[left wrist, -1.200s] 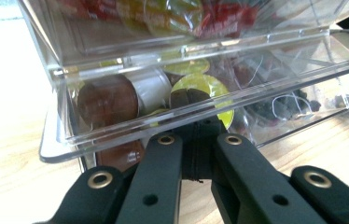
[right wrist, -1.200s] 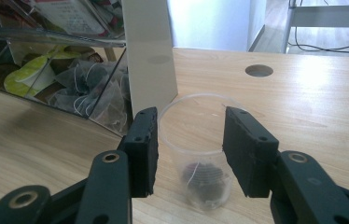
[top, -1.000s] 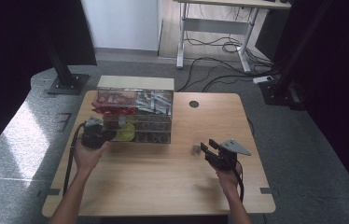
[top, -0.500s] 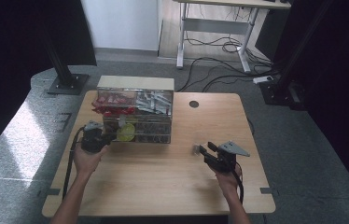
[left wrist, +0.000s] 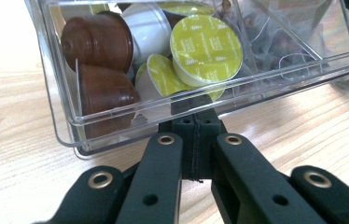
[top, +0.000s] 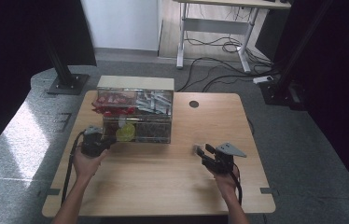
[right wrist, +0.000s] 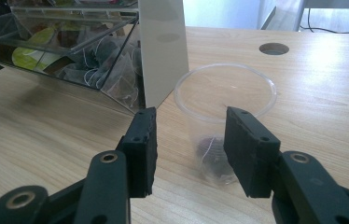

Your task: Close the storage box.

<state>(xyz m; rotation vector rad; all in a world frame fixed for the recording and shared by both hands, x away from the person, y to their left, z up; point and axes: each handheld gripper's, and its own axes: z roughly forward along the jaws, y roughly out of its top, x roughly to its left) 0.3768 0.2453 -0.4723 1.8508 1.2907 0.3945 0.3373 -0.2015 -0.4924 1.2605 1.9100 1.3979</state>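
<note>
A clear organizer box (top: 135, 95) stands on the table's far left half. Its lower left drawer (left wrist: 116, 119) is out and holds yellow-lidded capsules (left wrist: 205, 49) and brown capsules (left wrist: 98, 42). My left gripper (left wrist: 192, 109) is shut, its tips up against the drawer's front rim; I see nothing between the jaws. In the high view the left gripper (top: 109, 141) sits beside a yellow capsule (top: 126, 132). My right gripper (right wrist: 190, 122) is open. Just ahead of its jaws stands a clear plastic cup (right wrist: 196, 130) with a tea bag (right wrist: 210, 149) inside; the pads stay off it. The high view shows the right gripper (top: 204, 153) behind that cup (top: 196, 148).
The drawer next to the cup is full of tea bags (right wrist: 112, 70), and the box's white end wall (right wrist: 161, 51) rises just left of the cup. A round cable hole (top: 194, 103) sits at the table's far side. Bare wood (top: 154, 182) lies between my hands.
My left gripper has slid slightly toward the person, staying at the drawer. The right gripper and the cup have not visibly moved.
</note>
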